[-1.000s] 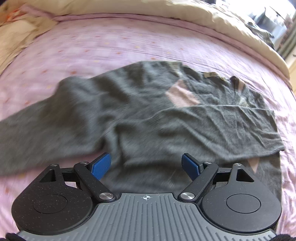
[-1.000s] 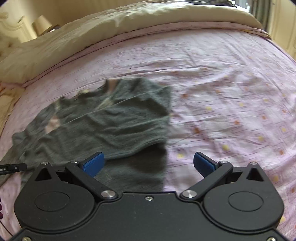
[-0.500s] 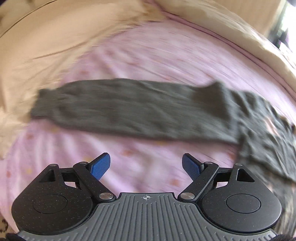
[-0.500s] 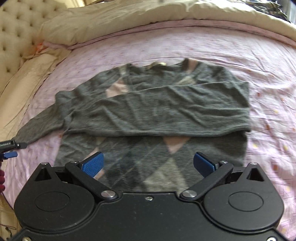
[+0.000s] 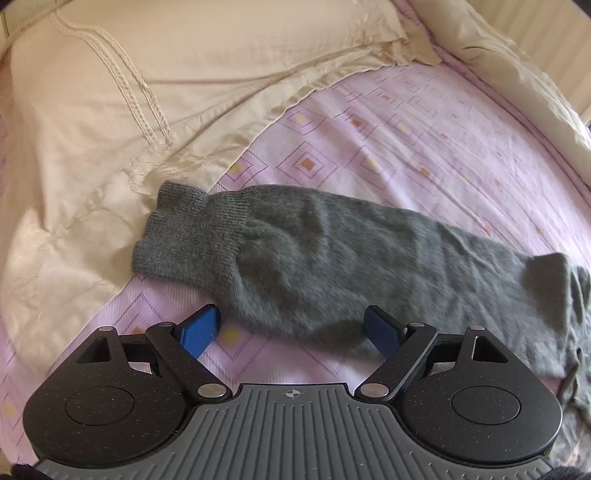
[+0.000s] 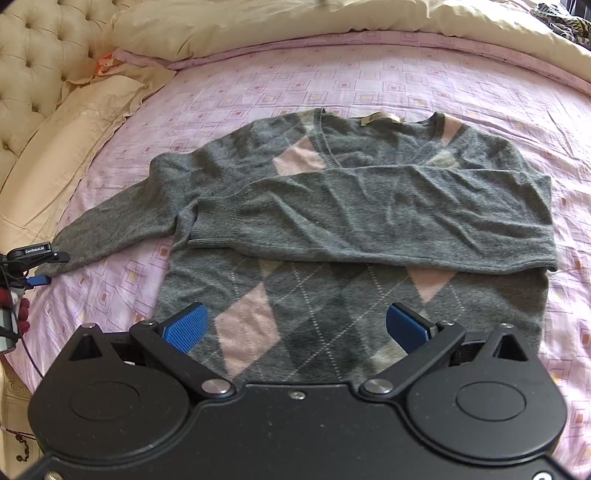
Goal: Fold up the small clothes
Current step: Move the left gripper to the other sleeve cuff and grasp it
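Note:
A grey argyle sweater (image 6: 325,295) with pink diamonds lies flat on the pink bed sheet (image 6: 369,77). One sleeve (image 6: 369,218) is folded across its chest. The other sleeve (image 6: 122,221) stretches out to the left, and the tip of my left gripper (image 6: 42,267) shows by its cuff. In the left wrist view that sleeve (image 5: 351,266) lies across the frame with its ribbed cuff (image 5: 173,229) touching a pillow. My left gripper (image 5: 291,326) is open just short of the sleeve. My right gripper (image 6: 295,325) hangs open over the sweater's hem, holding nothing.
A cream pillow (image 5: 92,129) lies left of the cuff. A tufted cream headboard (image 6: 37,55) stands at the left, and a cream duvet (image 6: 295,18) runs along the far side of the bed. A hand with red nails (image 6: 18,314) holds the left gripper.
The left gripper swung away from the sweater's body, out along the stretched sleeve, and came close to its cuff. The right gripper shifted to sit centred over the hem. Both stayed open.

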